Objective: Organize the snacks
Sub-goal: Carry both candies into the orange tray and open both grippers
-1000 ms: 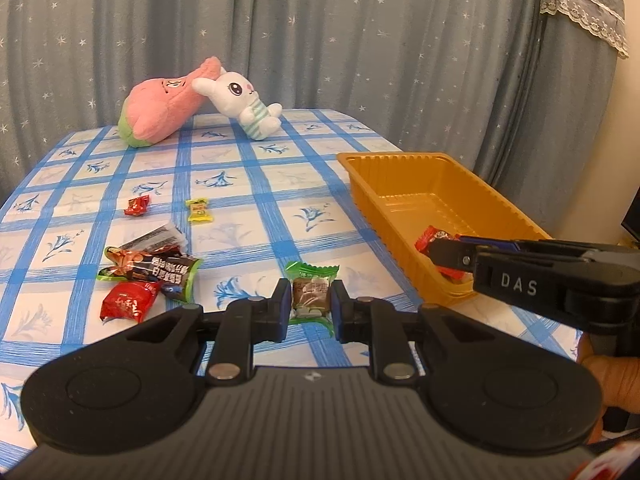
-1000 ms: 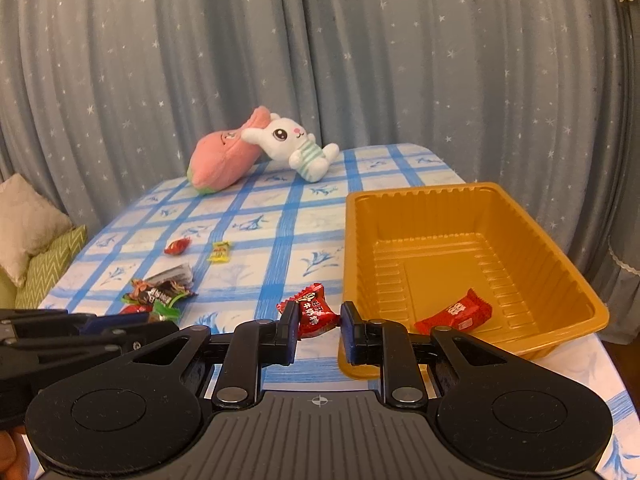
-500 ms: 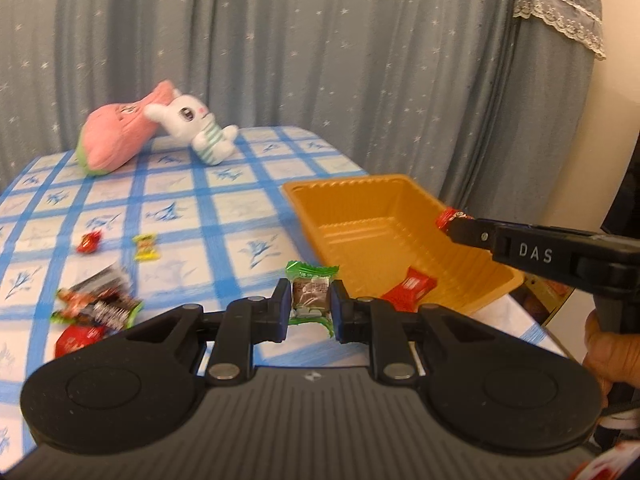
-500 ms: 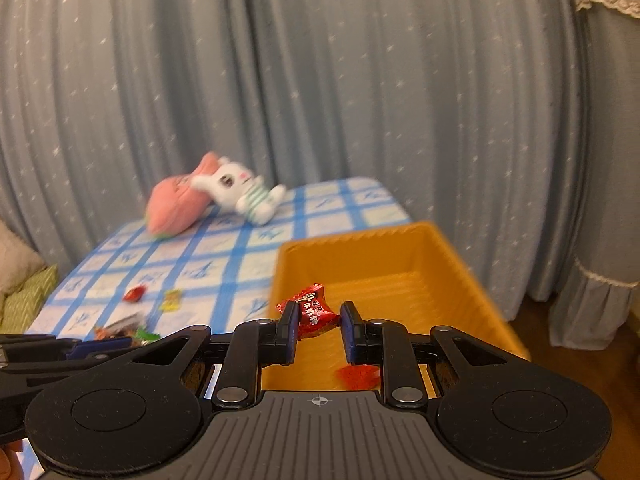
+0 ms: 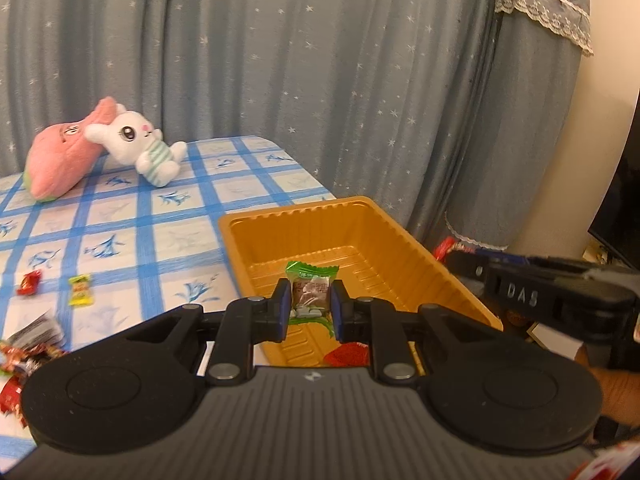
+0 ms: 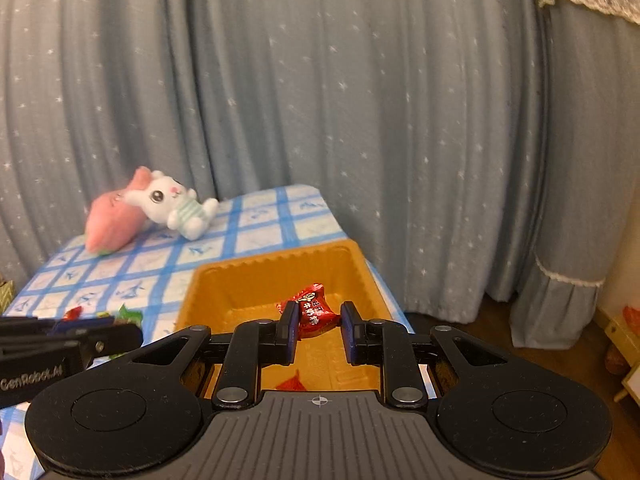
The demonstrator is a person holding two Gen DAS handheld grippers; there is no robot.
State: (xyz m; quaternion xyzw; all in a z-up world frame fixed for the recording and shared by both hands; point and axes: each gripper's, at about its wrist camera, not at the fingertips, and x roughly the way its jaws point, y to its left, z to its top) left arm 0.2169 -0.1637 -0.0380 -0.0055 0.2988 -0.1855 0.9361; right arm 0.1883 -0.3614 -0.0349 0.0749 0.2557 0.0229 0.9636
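Nearest the left wrist camera, the left gripper (image 5: 310,306) pinches a green candy (image 5: 311,294) between its pads, and that candy now hangs over the orange tray (image 5: 404,240); a second ago it hung over the blue-checked tablecloth (image 5: 120,216), short of the tray's near corner. In its own camera the right gripper (image 6: 319,326) pinches a red candy (image 6: 313,314): its left pad is against the wrapper, and whether the right pad touches cannot be told. That candy has likewise gone from above the cloth beside the tray to above the tray's floor. Both candies are therefore over the place they belong, and I judge the carry to be nearly finished, with only the letting go left to do. Below the left gripper, at 6 o'clock, a red wrapper (image 5: 347,354) already lies on the tray floor, so the new ones would join it. Out at 9 o'clock, the cloth bears what is left to sort: a heap of wrappers (image 5: 28,350) at the frame edge, then a yellow candy (image 5: 81,289) and a small red candy (image 5: 29,282). Furthest off, at 11 o'clock, a white bunny (image 5: 140,148) leans on a pink plush (image 5: 60,160) before the starred curtain (image 5: 320,60).
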